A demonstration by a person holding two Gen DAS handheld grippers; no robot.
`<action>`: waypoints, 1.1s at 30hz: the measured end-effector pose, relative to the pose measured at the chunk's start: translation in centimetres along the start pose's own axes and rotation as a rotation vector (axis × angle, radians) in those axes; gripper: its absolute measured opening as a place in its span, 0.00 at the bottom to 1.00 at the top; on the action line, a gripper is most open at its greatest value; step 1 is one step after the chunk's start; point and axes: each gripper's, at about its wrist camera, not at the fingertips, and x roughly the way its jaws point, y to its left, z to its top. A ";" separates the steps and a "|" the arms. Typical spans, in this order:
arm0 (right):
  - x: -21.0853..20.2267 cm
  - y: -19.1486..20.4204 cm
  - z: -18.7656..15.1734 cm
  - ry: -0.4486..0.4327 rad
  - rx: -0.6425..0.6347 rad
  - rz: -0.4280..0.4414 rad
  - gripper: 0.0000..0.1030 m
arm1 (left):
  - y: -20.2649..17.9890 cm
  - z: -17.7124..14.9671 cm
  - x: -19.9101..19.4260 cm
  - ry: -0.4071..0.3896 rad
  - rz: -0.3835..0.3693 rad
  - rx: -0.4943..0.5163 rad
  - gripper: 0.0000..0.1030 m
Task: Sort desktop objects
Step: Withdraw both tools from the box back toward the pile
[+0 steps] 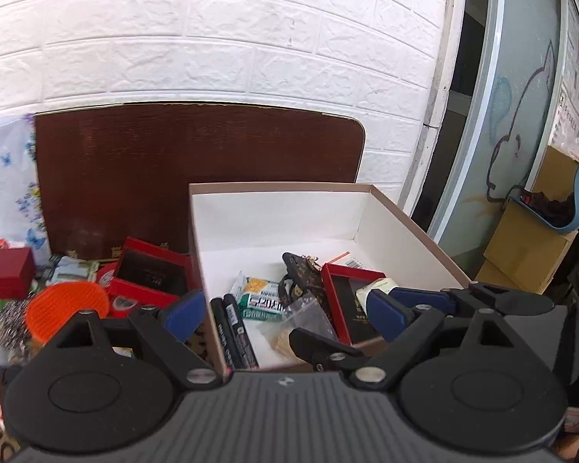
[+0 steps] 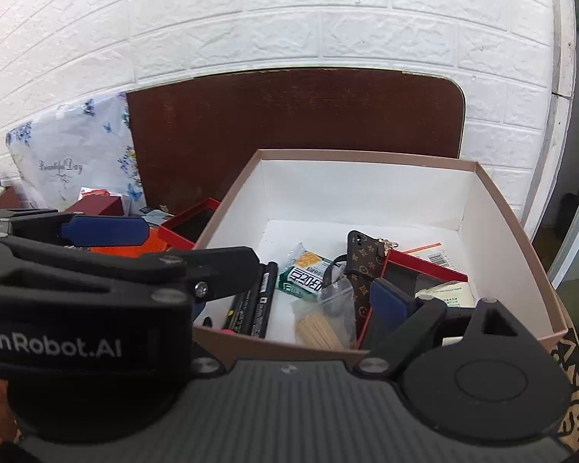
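A tan cardboard box (image 1: 413,227) with a white inside holds black markers (image 1: 235,332), a green and white packet (image 1: 262,301), a brown patterned phone case (image 1: 305,277), a clear bag of toothpicks (image 1: 289,332) and a red framed box (image 1: 347,301). My left gripper (image 1: 285,308) is open and empty, its jaws astride the box's near left corner. In the right wrist view the same box (image 2: 521,231) lies ahead. My right gripper (image 2: 289,305) is open over its near edge, and the other gripper's arm covers its left finger.
Left of the box lie an orange round brush (image 1: 67,308), a red framed box (image 1: 150,274), a dark red box (image 1: 5,272) and steel wool (image 1: 11,324). A dark brown board (image 1: 197,169) leans on the white brick wall. Cardboard cartons (image 1: 529,247) stand at right.
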 end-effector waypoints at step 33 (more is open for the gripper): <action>-2.8 15.8 -9.6 0.028 -0.136 0.216 0.87 | 9.8 -12.8 -11.2 0.021 0.153 -0.243 0.90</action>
